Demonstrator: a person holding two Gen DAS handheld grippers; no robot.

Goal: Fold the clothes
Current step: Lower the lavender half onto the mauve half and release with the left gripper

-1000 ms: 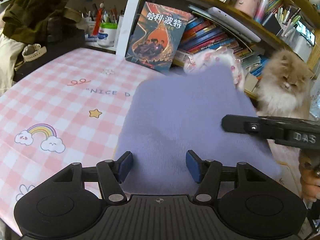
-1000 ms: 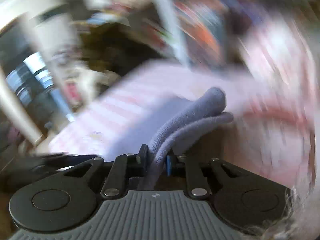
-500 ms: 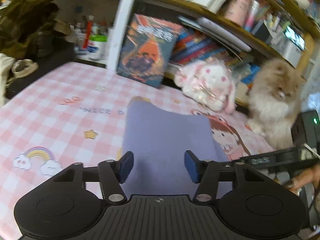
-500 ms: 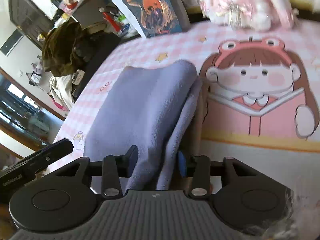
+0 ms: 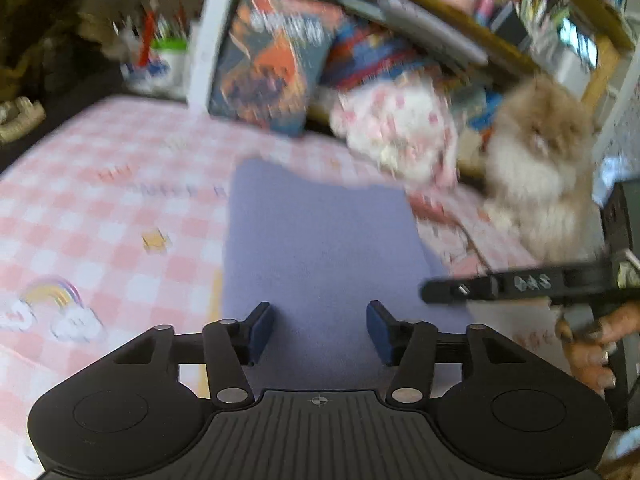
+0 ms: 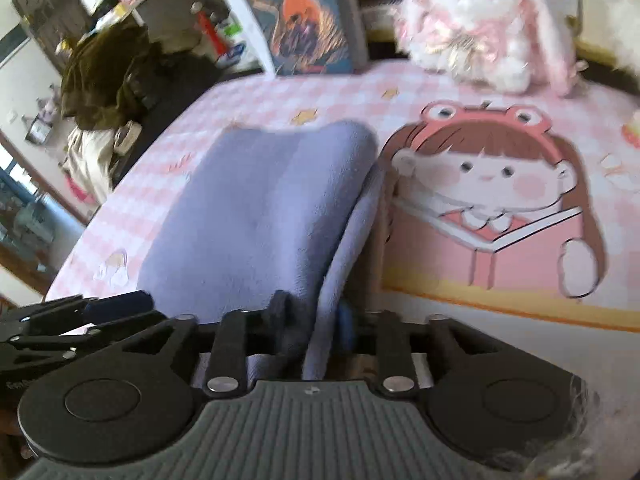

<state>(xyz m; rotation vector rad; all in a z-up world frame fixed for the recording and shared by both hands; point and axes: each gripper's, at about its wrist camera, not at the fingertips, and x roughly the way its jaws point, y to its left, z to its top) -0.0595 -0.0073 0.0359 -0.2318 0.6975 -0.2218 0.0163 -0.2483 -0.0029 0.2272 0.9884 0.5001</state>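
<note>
A folded lavender garment [image 5: 320, 248] lies flat on the pink checked tablecloth [image 5: 100, 200]. My left gripper [image 5: 320, 332] hovers open over its near edge, nothing between the blue pads. In the right wrist view the garment [image 6: 260, 208] shows a thick doubled fold along its right side. That fold runs between the fingers of my right gripper [image 6: 312, 318] and fills the narrow gap. The right gripper [image 5: 500, 284] also reaches in from the right in the left wrist view, held by a hand [image 5: 592, 340].
A fluffy cat [image 5: 540, 168] sits at the table's far right, beside a pink plush rabbit [image 5: 396, 128]. A book [image 5: 272, 64] leans against shelves behind. Dark clothes [image 6: 108, 76] are heaped off the far left corner. A cartoon girl print [image 6: 500, 184] lies right of the garment.
The right gripper laid the fold down and loosened half a second ago; its fingers now stand narrower around the fold. The left gripper stayed open, shifting slightly, and the view is blurred.
</note>
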